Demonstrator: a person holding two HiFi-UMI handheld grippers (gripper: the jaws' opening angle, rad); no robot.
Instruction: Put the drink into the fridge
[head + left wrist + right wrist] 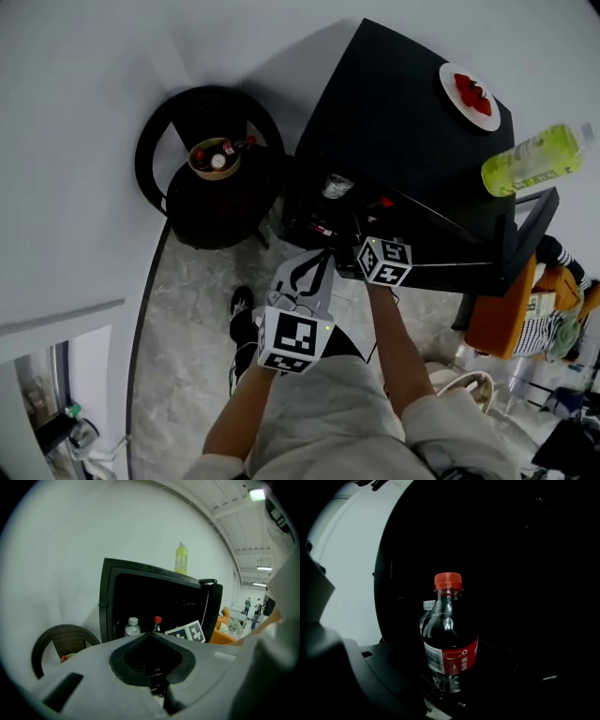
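Observation:
A cola bottle (450,641) with a red cap stands upright inside the dark, open black fridge (394,122), and my right gripper (450,688) is shut on its lower part. Behind it stands a clear water bottle (427,606). In the head view my right gripper (370,236) reaches into the fridge opening, where the cola's red cap (385,202) shows. My left gripper (319,264) hangs in front of the fridge, shut and empty. The left gripper (152,633) view shows the water bottle (132,626) and the cola cap (157,620) in the fridge.
A yellow-green drink bottle (536,159) and a plate of strawberries (448,80) lie on the fridge top. The fridge door (532,230) stands open at the right. A dark wicker chair (211,206) with a bowl of small bottles (216,157) is left of the fridge. Orange seating (502,319) lies right.

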